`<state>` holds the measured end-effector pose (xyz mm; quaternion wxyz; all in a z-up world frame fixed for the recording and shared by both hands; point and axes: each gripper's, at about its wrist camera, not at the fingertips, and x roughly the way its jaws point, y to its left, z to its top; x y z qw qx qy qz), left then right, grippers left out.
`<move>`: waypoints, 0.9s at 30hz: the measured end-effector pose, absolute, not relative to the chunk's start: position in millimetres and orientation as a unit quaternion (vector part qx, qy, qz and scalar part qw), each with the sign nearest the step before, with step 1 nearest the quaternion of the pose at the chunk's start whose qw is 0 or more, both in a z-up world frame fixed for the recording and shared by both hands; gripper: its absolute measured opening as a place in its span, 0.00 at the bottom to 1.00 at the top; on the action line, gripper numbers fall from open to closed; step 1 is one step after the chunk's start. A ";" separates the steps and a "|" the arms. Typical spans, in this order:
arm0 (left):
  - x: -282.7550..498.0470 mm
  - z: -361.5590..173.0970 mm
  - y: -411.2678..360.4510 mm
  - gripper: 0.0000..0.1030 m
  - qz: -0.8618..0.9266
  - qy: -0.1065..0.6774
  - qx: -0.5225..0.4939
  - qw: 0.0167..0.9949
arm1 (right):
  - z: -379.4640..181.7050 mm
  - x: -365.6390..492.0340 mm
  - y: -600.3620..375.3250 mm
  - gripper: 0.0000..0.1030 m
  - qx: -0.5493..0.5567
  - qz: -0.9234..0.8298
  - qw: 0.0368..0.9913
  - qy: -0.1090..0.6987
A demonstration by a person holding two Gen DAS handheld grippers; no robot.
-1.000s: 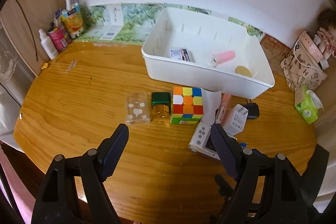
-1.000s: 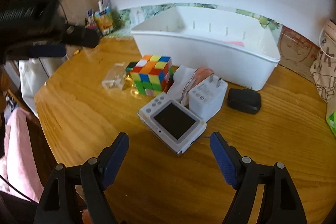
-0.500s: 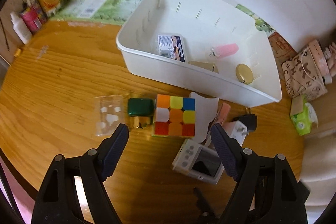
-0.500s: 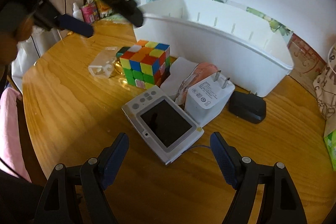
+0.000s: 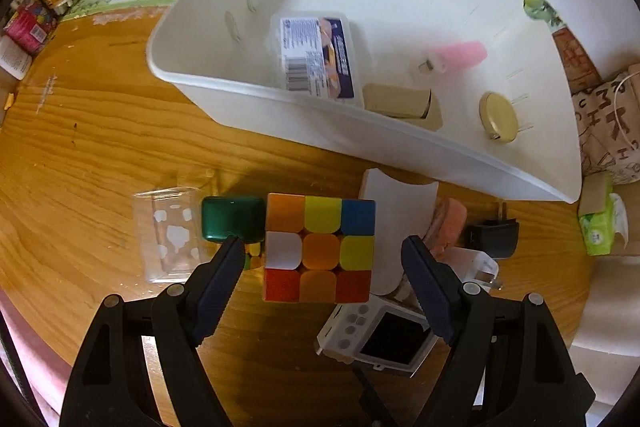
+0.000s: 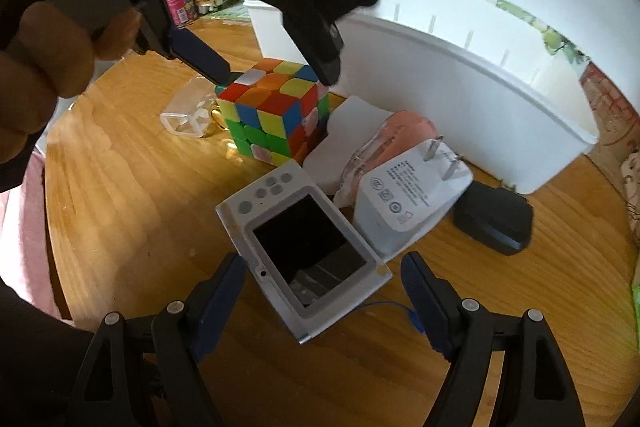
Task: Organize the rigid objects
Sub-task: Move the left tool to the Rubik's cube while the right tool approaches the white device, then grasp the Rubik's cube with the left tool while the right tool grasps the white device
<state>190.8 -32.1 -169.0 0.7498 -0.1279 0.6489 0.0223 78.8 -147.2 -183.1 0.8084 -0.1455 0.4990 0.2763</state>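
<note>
In white bin (image 5: 400, 143): few items stowed. On table (image 5: 100, 147) we see puzzle cube (image 5: 320, 247), camera (image 6: 304, 251), chargers waiting. Left gripper (image 5: 322, 259) open over cube; right gripper (image 6: 322, 279) open, empty, near camera.

My feeds are bright with soft daylight. The white bin (image 5: 400, 143) nearly washes out, and the wooden table (image 5: 100, 155) carries a warm sheen. Fisheye bending and black vignette ring both views. My left gripper (image 6: 280, 75) looms dark and blurred, shadowing the puzzle cube (image 6: 276, 115).
</note>
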 end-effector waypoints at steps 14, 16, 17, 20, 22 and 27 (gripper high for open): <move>203.0 -181.7 -43.4 0.79 0.023 0.660 -0.134 0.739 | -198.8 91.8 -129.7 0.80 -0.180 0.309 0.778 0.517; 202.2 -184.2 -39.9 0.74 0.026 0.661 -0.132 0.738 | -198.8 92.3 -129.1 0.80 -0.182 0.311 0.778 0.515; 202.7 -185.3 -38.9 0.70 0.031 0.663 -0.131 0.737 | -198.9 92.3 -128.8 0.80 -0.182 0.312 0.778 0.514; 203.9 -188.4 -35.0 0.61 0.042 0.665 -0.131 0.734 | -199.2 92.2 -128.0 0.80 -0.183 0.314 0.778 0.512; 203.8 -189.3 -31.8 0.61 0.040 0.664 -0.140 0.733 | -199.1 92.2 -128.8 0.78 -0.184 0.313 0.779 0.512; 203.5 -190.2 -32.3 0.60 0.036 0.663 -0.138 0.735 | -201.3 93.7 -124.3 0.75 -0.188 0.317 0.777 0.511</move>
